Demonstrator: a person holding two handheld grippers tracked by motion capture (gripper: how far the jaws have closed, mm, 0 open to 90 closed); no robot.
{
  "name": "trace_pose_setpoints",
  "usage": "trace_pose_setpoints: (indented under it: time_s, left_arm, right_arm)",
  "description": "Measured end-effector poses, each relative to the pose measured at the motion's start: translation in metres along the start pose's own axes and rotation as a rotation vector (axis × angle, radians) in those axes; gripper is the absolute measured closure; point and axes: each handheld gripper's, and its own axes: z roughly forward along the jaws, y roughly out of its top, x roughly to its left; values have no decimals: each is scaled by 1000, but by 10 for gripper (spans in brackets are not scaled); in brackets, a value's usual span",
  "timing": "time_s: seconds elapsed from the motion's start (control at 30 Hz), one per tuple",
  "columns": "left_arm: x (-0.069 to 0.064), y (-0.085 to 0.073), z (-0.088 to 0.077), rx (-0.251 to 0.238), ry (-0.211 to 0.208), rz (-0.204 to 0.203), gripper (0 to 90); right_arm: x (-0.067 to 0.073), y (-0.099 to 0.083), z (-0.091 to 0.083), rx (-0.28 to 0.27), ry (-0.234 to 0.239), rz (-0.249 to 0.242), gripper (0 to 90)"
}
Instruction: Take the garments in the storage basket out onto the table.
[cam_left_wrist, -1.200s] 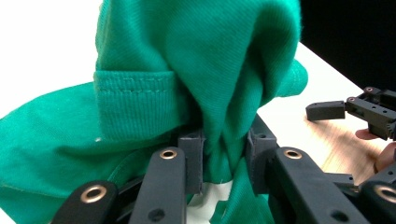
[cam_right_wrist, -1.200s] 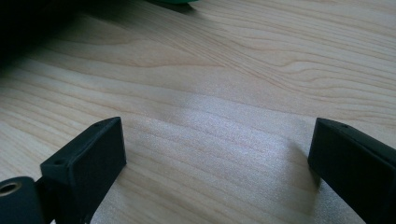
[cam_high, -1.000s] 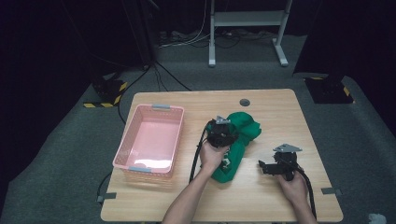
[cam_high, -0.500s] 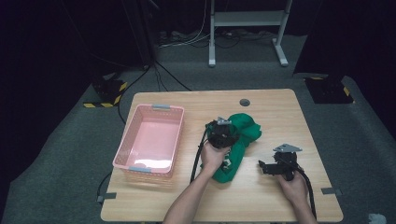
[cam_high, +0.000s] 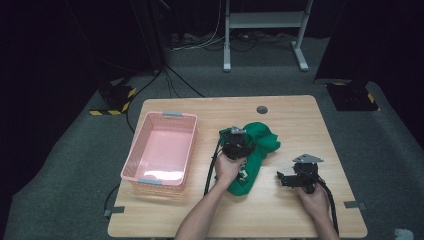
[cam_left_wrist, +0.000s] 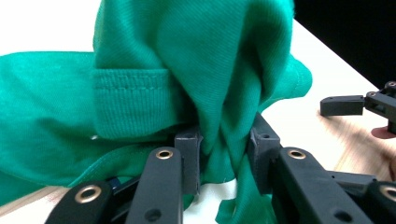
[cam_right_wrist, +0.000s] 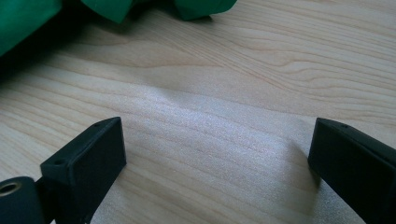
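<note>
- Presently, the green garment (cam_high: 252, 150) lies bunched on the wooden table (cam_high: 300, 115), right of the pink basket (cam_high: 160, 150) and near the table's middle.
- The left gripper (cam_high: 235, 145) sits over the garment's middle in the high view; the left hand (cam_high: 227, 167) rests on the cloth's near part.
- In the left gripper view, a gathered fold of the garment (cam_left_wrist: 201, 70) rises between the two jaws, which press it from both sides: clamped on the cloth. A ribbed hem band shows just left of the pinch.
- The right gripper (cam_high: 285, 179) is on bare table just right of the garment, not touching it.
- In the right gripper view its jaws stand wide apart with only wood between them; the garment's edge (cam_right_wrist: 28, 18) lies beyond, at the upper left.
</note>
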Motion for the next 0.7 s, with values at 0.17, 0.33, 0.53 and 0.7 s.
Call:
trace_pose_setpoints:
  time_s: [0.17, 0.33, 0.53, 0.7]
  left_arm:
    - [1, -2, 3, 6, 11, 0, 706]
    - [2, -4, 6, 11, 22, 6, 700]
    - [3, -5, 9, 14, 31, 9, 690]
    - [5, -7, 11, 15, 42, 0, 679]
  right_arm:
    - [0, 0, 0, 0, 0, 1, 41]
    - [0, 0, 0, 0, -1, 1, 41]
    - [0, 0, 0, 0, -1, 1, 41]
    - [0, 0, 0, 0, -1, 2, 42]
